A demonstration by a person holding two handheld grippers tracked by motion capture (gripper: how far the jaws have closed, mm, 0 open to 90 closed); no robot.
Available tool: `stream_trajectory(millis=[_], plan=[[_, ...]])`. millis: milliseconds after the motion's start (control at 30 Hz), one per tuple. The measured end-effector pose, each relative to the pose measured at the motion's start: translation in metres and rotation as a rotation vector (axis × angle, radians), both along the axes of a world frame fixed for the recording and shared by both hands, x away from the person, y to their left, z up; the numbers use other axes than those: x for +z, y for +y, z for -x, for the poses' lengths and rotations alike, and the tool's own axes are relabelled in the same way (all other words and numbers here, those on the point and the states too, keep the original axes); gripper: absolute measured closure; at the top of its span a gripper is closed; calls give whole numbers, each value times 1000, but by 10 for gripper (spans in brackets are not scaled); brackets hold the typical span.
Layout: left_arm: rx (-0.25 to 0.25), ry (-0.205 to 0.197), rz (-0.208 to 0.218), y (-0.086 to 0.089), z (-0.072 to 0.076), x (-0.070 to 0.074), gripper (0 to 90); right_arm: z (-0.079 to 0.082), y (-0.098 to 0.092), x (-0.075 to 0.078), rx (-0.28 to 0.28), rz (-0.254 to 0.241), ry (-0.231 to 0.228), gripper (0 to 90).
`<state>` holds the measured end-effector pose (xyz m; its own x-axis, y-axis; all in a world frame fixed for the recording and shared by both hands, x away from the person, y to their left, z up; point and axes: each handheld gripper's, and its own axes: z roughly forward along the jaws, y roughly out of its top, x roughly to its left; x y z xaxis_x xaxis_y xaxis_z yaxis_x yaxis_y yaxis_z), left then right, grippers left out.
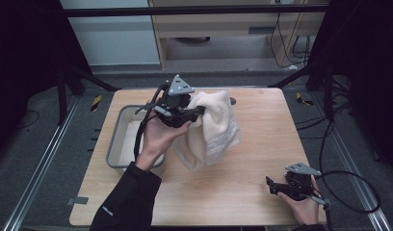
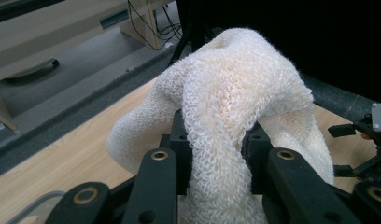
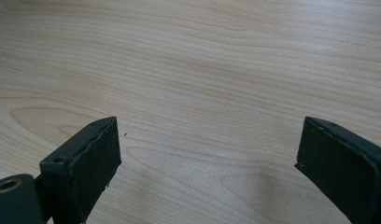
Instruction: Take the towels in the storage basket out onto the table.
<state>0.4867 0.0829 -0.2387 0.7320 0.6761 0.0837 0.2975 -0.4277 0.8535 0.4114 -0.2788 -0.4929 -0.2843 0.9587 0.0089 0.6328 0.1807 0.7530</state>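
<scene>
High view: a person at a wooden worktop (image 1: 233, 192) lifts a white towel (image 1: 214, 127) with the left gripper (image 1: 197, 111), its fingers closed on a bunched fold while the rest of the cloth hangs down to the worktop just right of a grey bin (image 1: 118, 139). The bin sits at the worktop's left side, partly behind the raised left hand (image 1: 158, 137) and dark sleeve (image 1: 127, 202). In the left gripper view, the looped terry towel (image 2: 235, 102) rises from between the black fingers (image 2: 156, 182) and drapes over them. The right gripper (image 1: 274, 185) rests low near the worktop's front right corner, well apart from the towel, held by the right hand (image 1: 300, 207); in the right gripper view its fingers (image 3: 93, 163) stand wide apart above bare wood (image 3: 202, 70), gripping nothing.
</scene>
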Motion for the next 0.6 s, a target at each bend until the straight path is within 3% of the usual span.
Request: stream_trajectory(millis=[600], plan=[[-19, 70, -19, -27, -17, -41, 715, 0, -1, -1, 3, 15, 4, 66]])
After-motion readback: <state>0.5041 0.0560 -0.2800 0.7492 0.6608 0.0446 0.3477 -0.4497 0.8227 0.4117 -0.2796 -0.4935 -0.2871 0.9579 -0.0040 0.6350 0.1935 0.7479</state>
